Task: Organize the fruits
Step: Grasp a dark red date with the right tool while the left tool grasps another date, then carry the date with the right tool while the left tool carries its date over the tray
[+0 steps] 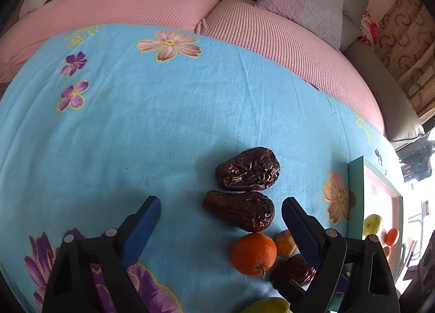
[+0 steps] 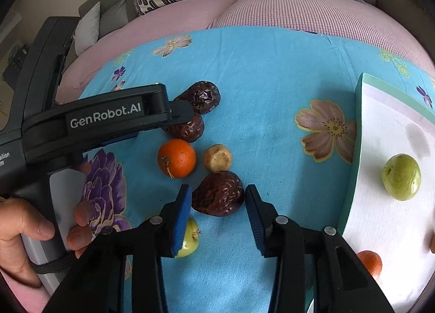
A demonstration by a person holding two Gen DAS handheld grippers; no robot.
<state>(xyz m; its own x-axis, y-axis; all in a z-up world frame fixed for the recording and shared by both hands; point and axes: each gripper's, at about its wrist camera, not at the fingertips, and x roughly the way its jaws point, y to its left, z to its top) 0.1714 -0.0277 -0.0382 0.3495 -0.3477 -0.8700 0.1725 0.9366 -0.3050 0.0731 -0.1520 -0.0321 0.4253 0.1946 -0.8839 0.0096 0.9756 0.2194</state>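
A: Which step are you on?

B: The pick, I judge. Your right gripper (image 2: 218, 205) stands open, its blue pads either side of the wrinkled dark-brown date-like fruit (image 2: 217, 193) on the blue flowered cloth (image 2: 272, 73), just left of the teal-rimmed white tray (image 2: 350, 177).

A: Next?

B: Close gently on it, lift, and carry it right to the tray, beside the green round fruit (image 2: 401, 177).

A: Your left gripper (image 1: 221, 215)?

B: Open, empty, over two more brown fruits. Its body reads "GenRobot.AI" (image 2: 106, 116).
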